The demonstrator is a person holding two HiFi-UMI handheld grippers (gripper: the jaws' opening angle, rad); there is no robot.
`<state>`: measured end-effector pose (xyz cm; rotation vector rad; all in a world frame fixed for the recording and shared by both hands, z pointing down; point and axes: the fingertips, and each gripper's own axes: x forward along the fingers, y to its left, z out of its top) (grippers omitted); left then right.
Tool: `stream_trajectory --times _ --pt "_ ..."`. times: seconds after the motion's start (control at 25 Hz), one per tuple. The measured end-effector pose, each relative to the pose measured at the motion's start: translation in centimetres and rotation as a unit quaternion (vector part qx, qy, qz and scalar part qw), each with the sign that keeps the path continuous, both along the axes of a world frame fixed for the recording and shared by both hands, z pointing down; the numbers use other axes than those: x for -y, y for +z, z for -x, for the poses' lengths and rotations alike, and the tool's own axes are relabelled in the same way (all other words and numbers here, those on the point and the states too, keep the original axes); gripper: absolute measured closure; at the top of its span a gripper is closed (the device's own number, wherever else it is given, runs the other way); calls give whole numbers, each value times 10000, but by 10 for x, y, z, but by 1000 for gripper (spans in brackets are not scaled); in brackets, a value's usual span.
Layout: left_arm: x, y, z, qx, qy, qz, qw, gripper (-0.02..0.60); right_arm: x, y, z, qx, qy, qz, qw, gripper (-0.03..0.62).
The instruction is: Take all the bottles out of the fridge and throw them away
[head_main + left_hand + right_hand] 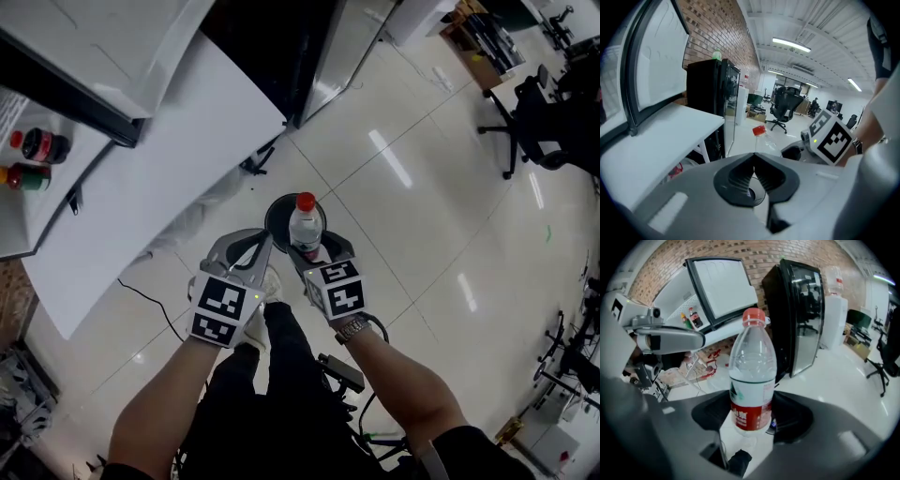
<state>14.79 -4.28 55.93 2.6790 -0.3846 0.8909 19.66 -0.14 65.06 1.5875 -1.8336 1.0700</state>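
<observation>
1. You stand on a glossy tiled floor, with a brick wall and a black glass-door cabinet far off.
2. Your right gripper clamps the clear water bottle upright by its lower body. The bottle has a red cap and a red label band, its white print unreadable.
3. Your left gripper, just left of it, is closed and empty.
4. A dark round bin lies beneath the bottle. Two small bottles sit far left.
</observation>
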Motion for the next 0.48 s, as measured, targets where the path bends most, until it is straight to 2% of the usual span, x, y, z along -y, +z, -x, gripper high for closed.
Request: stream_trajectory --times 0.48 --pt "-16 113 -2 402 11 694 9968 578 -29 146 -7 340 424 1030 9932 322"
